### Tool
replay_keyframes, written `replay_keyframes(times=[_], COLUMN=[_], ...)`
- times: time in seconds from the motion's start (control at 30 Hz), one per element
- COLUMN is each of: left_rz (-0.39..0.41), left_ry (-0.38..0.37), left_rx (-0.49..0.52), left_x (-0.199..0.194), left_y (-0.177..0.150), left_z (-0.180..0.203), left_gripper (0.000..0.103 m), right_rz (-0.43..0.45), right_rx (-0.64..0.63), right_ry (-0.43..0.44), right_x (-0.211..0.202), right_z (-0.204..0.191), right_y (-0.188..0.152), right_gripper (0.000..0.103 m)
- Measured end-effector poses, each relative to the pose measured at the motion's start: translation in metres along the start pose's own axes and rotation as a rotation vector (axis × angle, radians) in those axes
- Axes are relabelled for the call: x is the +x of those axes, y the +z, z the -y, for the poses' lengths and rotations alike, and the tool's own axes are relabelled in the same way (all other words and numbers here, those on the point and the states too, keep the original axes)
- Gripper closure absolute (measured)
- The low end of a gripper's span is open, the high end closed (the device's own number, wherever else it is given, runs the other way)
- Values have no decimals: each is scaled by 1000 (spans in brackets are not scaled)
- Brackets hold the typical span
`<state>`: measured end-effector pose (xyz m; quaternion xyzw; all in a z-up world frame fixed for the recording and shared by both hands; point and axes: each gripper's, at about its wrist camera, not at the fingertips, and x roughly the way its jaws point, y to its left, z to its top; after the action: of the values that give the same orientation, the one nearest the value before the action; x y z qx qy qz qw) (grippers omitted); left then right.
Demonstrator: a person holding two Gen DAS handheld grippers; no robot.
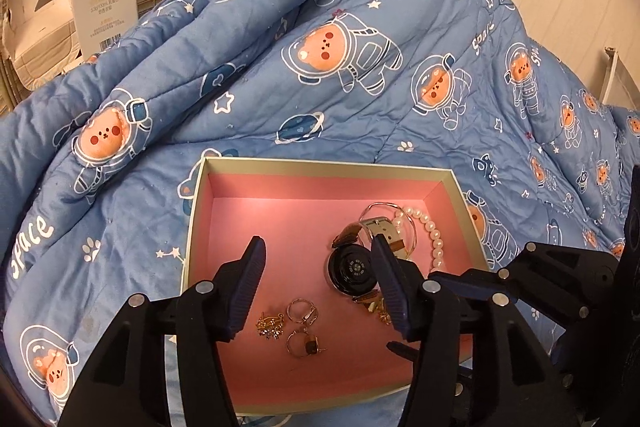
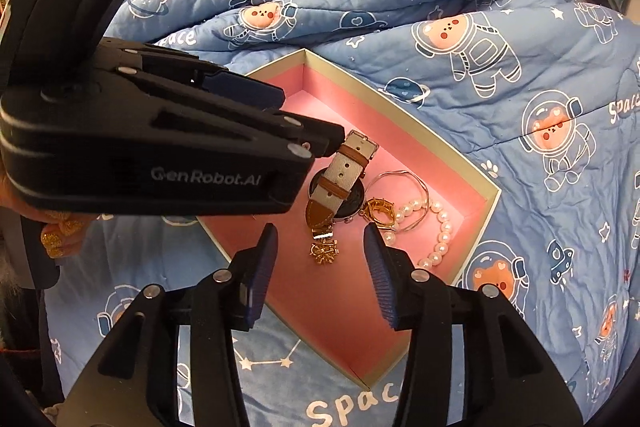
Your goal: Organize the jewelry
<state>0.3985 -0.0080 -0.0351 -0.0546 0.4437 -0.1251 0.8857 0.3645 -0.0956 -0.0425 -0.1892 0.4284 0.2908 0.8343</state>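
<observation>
Your left gripper point(image 1: 318, 281) stood wide and empty over the pink-lined box point(image 1: 320, 165); your right gripper point(image 2: 320, 261) likewise gaped, holding nothing. Contents, lower centre of frame: watch point(image 1: 352, 269), pearl bracelet point(image 1: 434, 241), thin bangle point(image 2: 404, 183), gold rings point(image 1: 302, 327), gold brooch point(image 1: 271, 325). Box rested on the blue bear-print quilt point(image 1: 280, 67).
</observation>
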Motion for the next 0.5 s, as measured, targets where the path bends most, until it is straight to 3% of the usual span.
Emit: replay_keyframes(times=[0.13,0.2,0.23,0.27,0.5], left_rz=[49,67,80,93,222], left_ry=[-26,-29,-26,-20,95], left_rx=[-12,-13,-9,-4,47], left_x=[-13,-19,-22,-25,-58], left_y=[3,2,1,0,-16], left_z=[0,2,3,5,7], left_gripper=[35,29,27,24,9], right_rz=[20,35,52,64,124], right_rx=[15,24,32,40,160], right_ry=[-6,-12,-20,-23,-17], right_x=[-7,-12,-16,-20,-41], right_z=[1,1,1,1,12], right_y=[-4,-6,-7,-8,-20], right_gripper=[57,48,37,33,31])
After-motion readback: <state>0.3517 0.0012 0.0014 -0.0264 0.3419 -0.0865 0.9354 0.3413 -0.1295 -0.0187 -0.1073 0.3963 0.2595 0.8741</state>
